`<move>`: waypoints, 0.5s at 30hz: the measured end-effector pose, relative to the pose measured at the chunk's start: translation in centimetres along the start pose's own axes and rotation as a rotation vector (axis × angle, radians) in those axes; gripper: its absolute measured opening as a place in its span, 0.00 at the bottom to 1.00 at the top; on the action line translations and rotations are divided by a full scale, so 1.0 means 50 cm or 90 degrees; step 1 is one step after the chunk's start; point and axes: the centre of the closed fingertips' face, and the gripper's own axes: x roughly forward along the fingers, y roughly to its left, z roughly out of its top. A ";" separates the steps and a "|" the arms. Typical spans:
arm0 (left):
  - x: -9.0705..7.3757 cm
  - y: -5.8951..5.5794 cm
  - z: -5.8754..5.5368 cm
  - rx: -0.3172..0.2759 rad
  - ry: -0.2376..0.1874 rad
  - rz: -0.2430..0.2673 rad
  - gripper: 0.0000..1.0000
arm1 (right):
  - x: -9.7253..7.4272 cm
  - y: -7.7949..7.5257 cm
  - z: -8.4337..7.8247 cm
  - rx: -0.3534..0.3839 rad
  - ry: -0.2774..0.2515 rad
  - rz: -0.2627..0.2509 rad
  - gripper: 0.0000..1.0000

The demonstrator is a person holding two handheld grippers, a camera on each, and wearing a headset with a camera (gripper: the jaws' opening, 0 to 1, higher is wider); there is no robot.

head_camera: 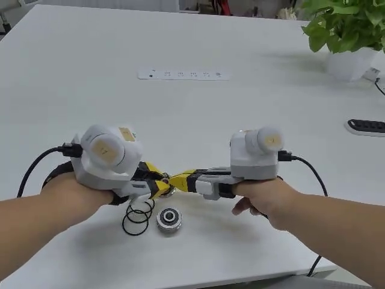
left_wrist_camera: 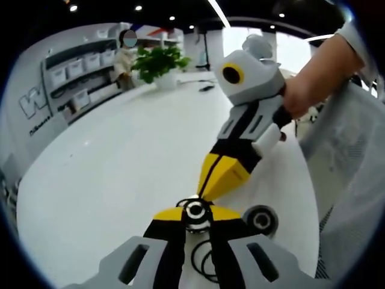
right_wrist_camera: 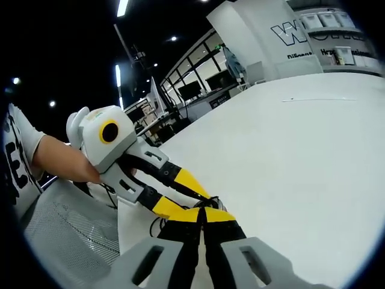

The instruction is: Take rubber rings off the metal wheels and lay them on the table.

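Note:
My left gripper (head_camera: 160, 186) (left_wrist_camera: 195, 215) is shut on a small metal wheel (left_wrist_camera: 195, 209) and holds it just above the white table (head_camera: 198, 120). My right gripper (head_camera: 176, 181) (right_wrist_camera: 204, 214) comes in from the right; its yellow jaws are shut tip to tip against that wheel, pinching its black rubber ring (right_wrist_camera: 212, 202). In the left gripper view the right gripper (left_wrist_camera: 224, 176) points down at the wheel. A second metal wheel (head_camera: 169, 218) (left_wrist_camera: 261, 220) lies on the table below the tips. Loose rubber rings (head_camera: 137, 218) (left_wrist_camera: 203, 260) lie beside it, to its left.
A white power strip (head_camera: 183, 74) lies in the table's middle, farther back. A potted plant (head_camera: 346, 30) stands at the back right, with a black power strip (head_camera: 366, 126) by the right edge. Black cables trail from both grippers. The table's front edge runs close below the wheel.

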 end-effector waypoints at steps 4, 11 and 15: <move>-0.012 -0.006 0.012 0.001 -0.019 -0.008 0.20 | -0.001 0.000 0.001 0.000 -0.001 0.000 0.00; -0.047 -0.014 0.032 -0.002 -0.052 -0.017 0.30 | -0.002 0.006 0.006 0.003 -0.004 0.004 0.00; -0.068 -0.020 0.030 -0.001 -0.060 -0.026 0.37 | -0.002 0.010 0.009 0.001 -0.006 0.007 0.00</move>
